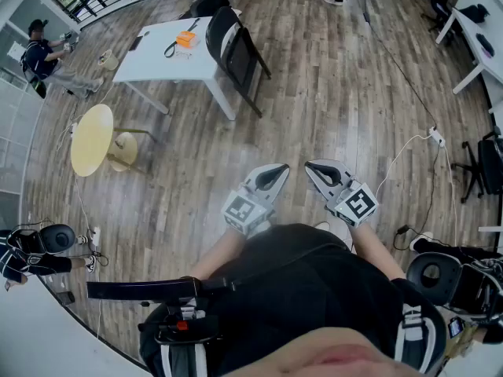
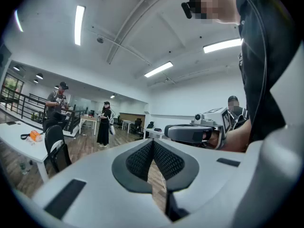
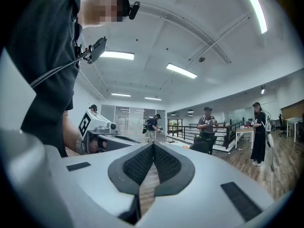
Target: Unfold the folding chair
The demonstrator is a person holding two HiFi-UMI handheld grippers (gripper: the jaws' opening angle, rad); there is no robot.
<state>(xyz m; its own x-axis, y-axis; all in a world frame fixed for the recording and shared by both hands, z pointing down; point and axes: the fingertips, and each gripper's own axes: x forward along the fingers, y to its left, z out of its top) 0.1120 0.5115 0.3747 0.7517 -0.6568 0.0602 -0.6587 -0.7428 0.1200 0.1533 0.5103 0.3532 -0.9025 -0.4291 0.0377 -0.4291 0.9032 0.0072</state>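
The black folding chair point(image 1: 236, 49) stands folded, leaning against the right end of a white table point(image 1: 149, 65), well ahead of me across the wood floor. It also shows at the left of the left gripper view, the chair point(image 2: 56, 148) beside the table. Both grippers are held close to my body, pointing level and forward, far from the chair. My left gripper point(image 1: 281, 169) point(image 2: 153, 142) is shut with nothing between its pads. My right gripper point(image 1: 309, 166) point(image 3: 153, 146) is shut and empty too. The two grippers sit side by side, tips nearly meeting.
An orange object point(image 1: 185, 39) and a black strap lie on the white table. A round yellow table point(image 1: 92, 138) stands to the left. Cables point(image 1: 409, 144) cross the floor at right, near an office chair point(image 1: 487, 167). A person point(image 1: 43, 53) sits far left; others stand in the room.
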